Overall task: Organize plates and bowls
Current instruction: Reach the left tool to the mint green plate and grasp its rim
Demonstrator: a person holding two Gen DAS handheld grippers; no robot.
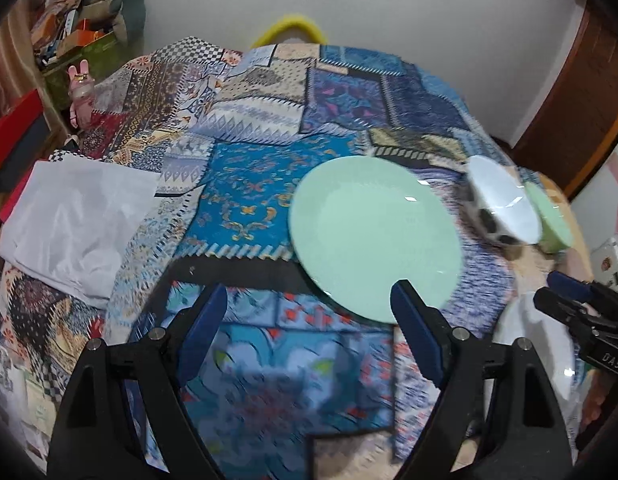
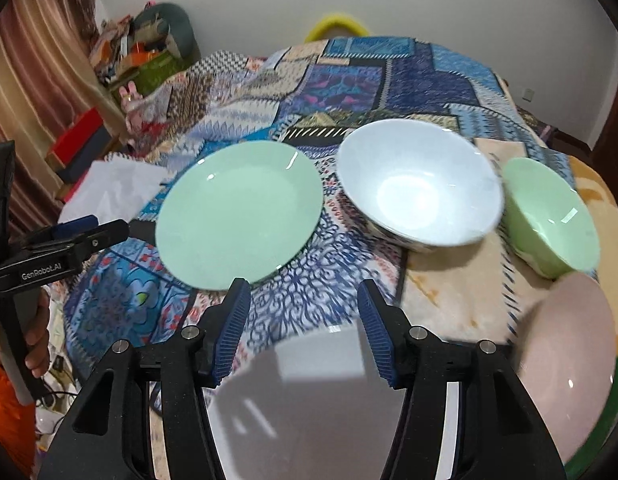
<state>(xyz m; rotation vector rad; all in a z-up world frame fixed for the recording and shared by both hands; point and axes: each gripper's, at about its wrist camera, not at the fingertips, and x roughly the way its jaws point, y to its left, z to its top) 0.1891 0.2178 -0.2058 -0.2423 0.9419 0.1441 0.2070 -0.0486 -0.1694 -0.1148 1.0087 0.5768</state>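
three dishes [image 2: 419, 184] seemingly rims-up, side by side

Mint-green plate [image 2: 239, 214], patchwork-patterned blanket [image 2: 409, 76]

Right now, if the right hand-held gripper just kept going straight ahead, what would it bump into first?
Probably the white plate lying just beneath the open right hand-held gripper. Its rim sits between the fingers. Depth is hard to judge; it might pass over onto the patterned cloth.
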